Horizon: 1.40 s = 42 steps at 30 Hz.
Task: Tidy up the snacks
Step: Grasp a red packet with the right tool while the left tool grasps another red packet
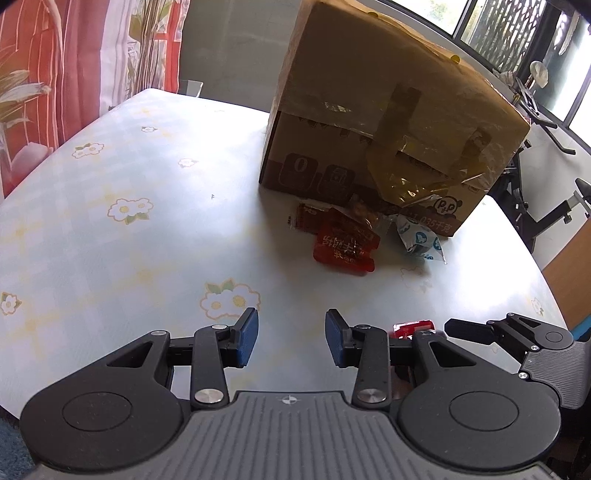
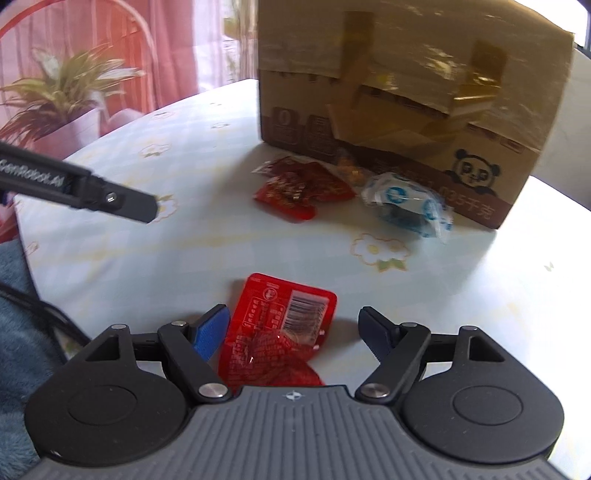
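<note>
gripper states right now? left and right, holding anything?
Left gripper: open, empty, over the bare table.
Right gripper: open, red snack packet lying between its fingers, not gripped.

A big table (image 1: pixel 110 221) with a pale cloth is filling the room's middle. Little white and yellow flowers (image 1: pixel 130 209) are showing on the cloth. Bright light is shining on it. On the far left a red and pink curtain (image 1: pixel 55 74) with leaf pictures is hanging down. A grey wall (image 1: pixel 236 48) is standing behind the table. On the far right, windows (image 1: pixel 517 33) with dark frames are letting daylight in. A black exercise bike (image 1: pixel 535 206) is standing below them.
</note>
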Available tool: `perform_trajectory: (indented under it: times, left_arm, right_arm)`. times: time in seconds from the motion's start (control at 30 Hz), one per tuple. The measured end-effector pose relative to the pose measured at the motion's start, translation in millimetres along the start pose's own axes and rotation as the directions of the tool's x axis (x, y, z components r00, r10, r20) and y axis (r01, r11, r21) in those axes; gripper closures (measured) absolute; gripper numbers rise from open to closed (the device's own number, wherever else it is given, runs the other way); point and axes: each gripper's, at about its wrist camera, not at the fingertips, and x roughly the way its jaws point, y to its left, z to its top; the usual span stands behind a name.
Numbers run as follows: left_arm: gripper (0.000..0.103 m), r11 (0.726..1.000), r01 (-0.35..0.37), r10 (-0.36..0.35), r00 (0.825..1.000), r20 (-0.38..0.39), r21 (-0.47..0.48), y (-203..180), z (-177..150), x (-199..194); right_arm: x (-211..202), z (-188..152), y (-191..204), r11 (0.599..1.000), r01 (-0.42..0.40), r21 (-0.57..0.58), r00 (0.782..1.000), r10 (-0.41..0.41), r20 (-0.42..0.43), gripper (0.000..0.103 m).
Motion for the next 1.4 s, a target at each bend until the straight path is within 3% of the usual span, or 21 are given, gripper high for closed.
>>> perform_trajectory:
  times: [0.2, 0.47, 0.53, 0.6, 0.87, 0.93, 1.27, 1.4]
  left_arm:
    - [0.061, 1.0, 0.011, -0.011, 1.0, -0.002, 0.002, -1.5, -1.9, 2.2]
    - [0.061, 1.0, 0.015, -0.015, 1.0, 0.0, 0.007, -0.5, -4.9, 1.2]
    - [0.061, 1.0, 0.012, -0.012, 1.0, -0.002, 0.002, 1.0, -4.9, 1.9]
    - [0.061, 1.0, 0.013, -0.013, 1.0, -0.004, 0.004, 0.6, -5.7, 2.3]
    - [0.06, 1.0, 0.0, 0.0, 1.0, -0.01, 0.004, 0.8, -6.3, 5.3]
    - [0.051, 1.0, -0.012, 0.012, 1.0, -0.017, 0.004, -0.2, -6.1, 7.1]
    - [0.032, 0.999, -0.01, 0.011, 1.0, -0.02, 0.041, -6.1, 6.4, 20.5]
    - [0.019, 0.998, 0.015, -0.014, 1.0, -0.005, 0.058, -12.0, 19.3, 33.4]
  right_arm:
    - [-21.2, -1.3, 6.6, 1.0, -0.018, 0.01, 1.0, 0.018, 0.024, 0.027]
    - [-12.7, -7.9, 11.7, 0.999, -0.011, 0.041, 0.999, 0.013, -0.052, 0.028]
    - [-13.6, -8.3, 10.7, 0.999, -0.005, 0.042, 0.999, 0.007, -0.044, 0.034]
    - [-14.7, -7.6, 7.8, 0.999, 0.002, 0.047, 0.999, 0.0, -0.032, 0.047]
    - [-15.2, -6.9, -4.0, 0.996, 0.01, 0.093, 1.0, -0.011, 0.002, 0.049]
    - [-16.0, -5.8, -10.0, 0.994, 0.022, 0.112, 1.0, -0.024, 0.015, 0.049]
    - [-22.7, 1.2, -35.1, 0.985, 0.044, 0.165, 0.995, -0.058, 0.08, 0.048]
    - [-27.2, 4.2, -44.5, 0.983, 0.056, 0.174, 0.99, -0.076, 0.115, 0.048]
